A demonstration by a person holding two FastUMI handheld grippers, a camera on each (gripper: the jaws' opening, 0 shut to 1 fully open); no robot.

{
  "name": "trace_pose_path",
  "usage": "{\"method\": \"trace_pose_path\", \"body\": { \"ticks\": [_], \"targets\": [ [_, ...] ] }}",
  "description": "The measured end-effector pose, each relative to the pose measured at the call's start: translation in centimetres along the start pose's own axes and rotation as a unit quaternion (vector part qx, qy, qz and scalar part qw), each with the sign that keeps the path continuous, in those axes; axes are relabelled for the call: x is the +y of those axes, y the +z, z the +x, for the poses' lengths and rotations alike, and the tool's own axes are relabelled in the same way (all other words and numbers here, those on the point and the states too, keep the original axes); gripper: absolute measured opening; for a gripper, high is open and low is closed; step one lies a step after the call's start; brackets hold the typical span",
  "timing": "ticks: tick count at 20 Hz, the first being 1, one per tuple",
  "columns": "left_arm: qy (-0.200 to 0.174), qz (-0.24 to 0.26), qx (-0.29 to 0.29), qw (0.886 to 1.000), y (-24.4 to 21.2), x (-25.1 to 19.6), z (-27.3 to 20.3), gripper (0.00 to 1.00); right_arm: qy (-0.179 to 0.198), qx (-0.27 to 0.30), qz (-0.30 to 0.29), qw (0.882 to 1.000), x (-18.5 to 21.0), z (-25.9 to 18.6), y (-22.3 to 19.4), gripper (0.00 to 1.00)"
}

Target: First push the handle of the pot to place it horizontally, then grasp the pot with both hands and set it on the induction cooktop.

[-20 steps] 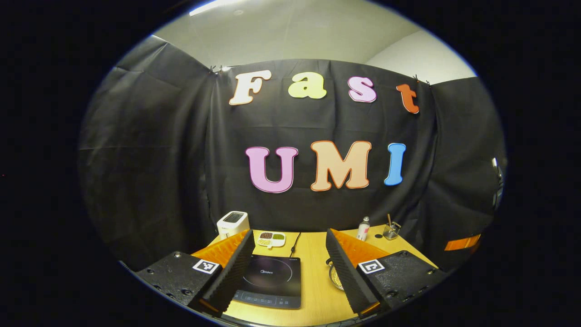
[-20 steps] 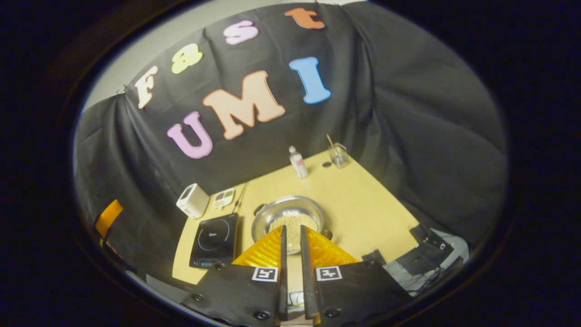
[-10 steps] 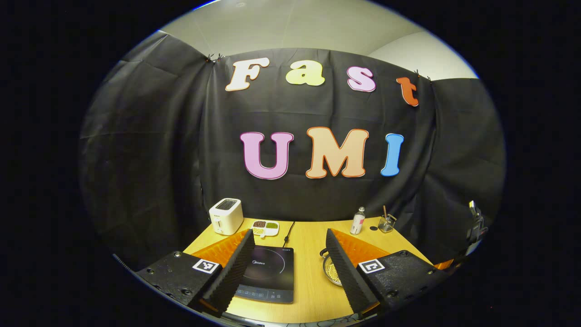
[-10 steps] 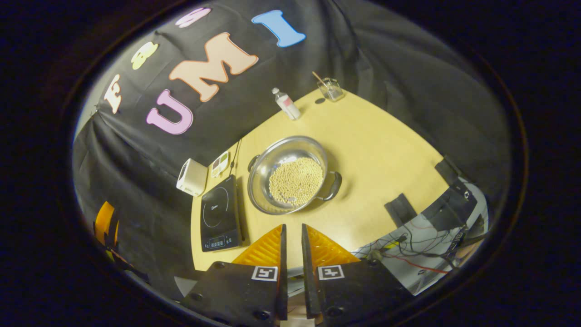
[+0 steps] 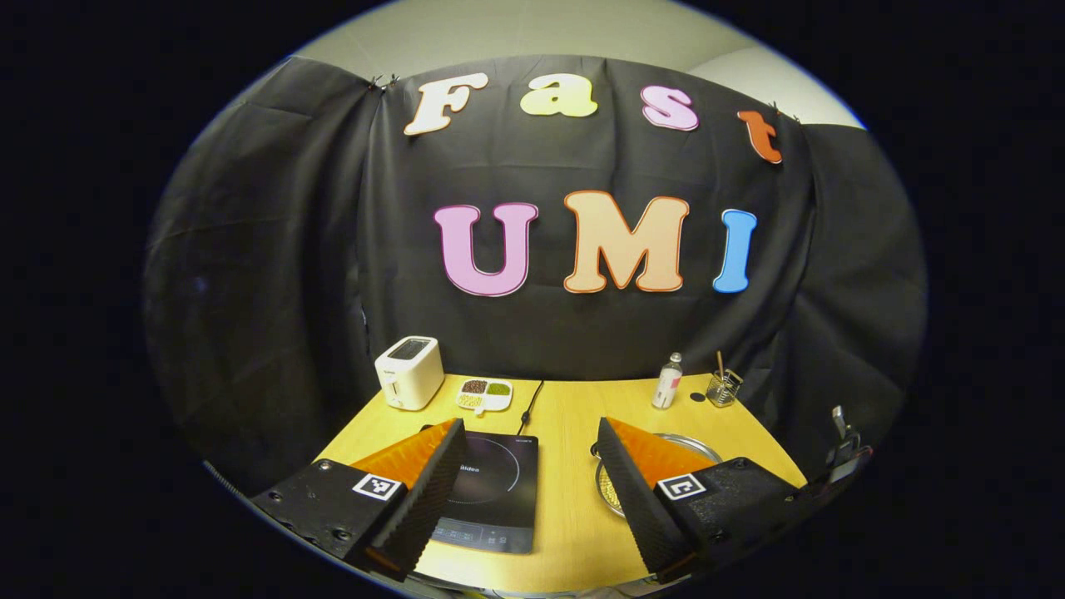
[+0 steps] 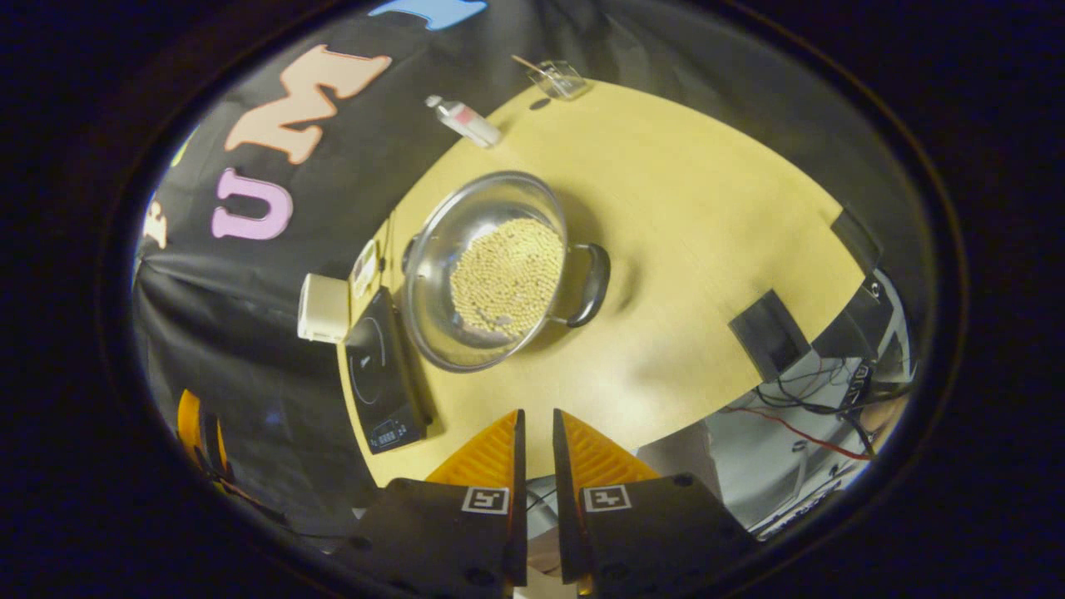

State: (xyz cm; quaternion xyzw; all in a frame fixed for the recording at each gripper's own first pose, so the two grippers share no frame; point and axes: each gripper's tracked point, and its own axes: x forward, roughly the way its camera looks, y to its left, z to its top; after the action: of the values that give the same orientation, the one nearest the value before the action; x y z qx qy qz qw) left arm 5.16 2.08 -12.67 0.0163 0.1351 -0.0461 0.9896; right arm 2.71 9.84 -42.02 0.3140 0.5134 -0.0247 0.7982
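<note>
Hovering above the yellow wooden tabletop (image 6: 666, 249), the left claw (image 5: 532, 474) gapes wide and empty, the right claw (image 6: 534, 453) is nearly closed on nothing, and the bean-filled steel pot (image 6: 487, 266) sits beside the black induction cooktop (image 6: 378, 374).

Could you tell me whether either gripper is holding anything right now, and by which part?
Nothing is held: the left gripper is open, the right gripper nearly closed on air.
</note>
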Motion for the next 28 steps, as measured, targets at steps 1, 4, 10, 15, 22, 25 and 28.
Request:
{"method": "trace_pose_path", "body": {
  "ticks": [1, 4, 10, 15, 22, 25, 28],
  "targets": [
    [-0.002, -0.008, 0.008, 1.0, -0.3, -0.4, 0.7, 0.94, -0.006, 0.01, 0.003, 1.0, -0.3, 1.0, 0.2, 0.18],
    [0.007, -0.023, 0.028, 0.999, -1.1, -0.7, 2.8, 0.96, -0.013, 0.038, 0.008, 0.999, -0.9, 3.3, 0.8, 0.18],
    [0.042, -0.027, 0.057, 0.997, -1.9, -1.2, 5.8, 0.97, -0.039, 0.068, 0.022, 0.997, -3.1, 6.8, 3.0, 0.18],
    [0.048, -0.035, 0.073, 0.996, -2.0, -2.4, 7.2, 0.96, -0.046, 0.074, 0.023, 0.996, -3.9, 7.3, 5.7, 0.19],
    [0.072, -0.045, 0.088, 0.993, -2.8, -1.9, 7.6, 0.96, -0.051, 0.056, 0.024, 0.997, -4.8, 7.3, 10.3, 0.18],
    [0.089, -0.053, 0.093, 0.99, -3.3, -1.2, 7.6, 0.94, -0.047, 0.058, 0.025, 0.997, -4.9, 7.2, 11.7, 0.18],
    [0.103, -0.057, 0.104, 0.988, -4.2, -0.5, 7.4, 0.96, -0.045, 0.055, 0.024, 0.997, -5.0, 7.4, 13.0, 0.18]
  ]
}}
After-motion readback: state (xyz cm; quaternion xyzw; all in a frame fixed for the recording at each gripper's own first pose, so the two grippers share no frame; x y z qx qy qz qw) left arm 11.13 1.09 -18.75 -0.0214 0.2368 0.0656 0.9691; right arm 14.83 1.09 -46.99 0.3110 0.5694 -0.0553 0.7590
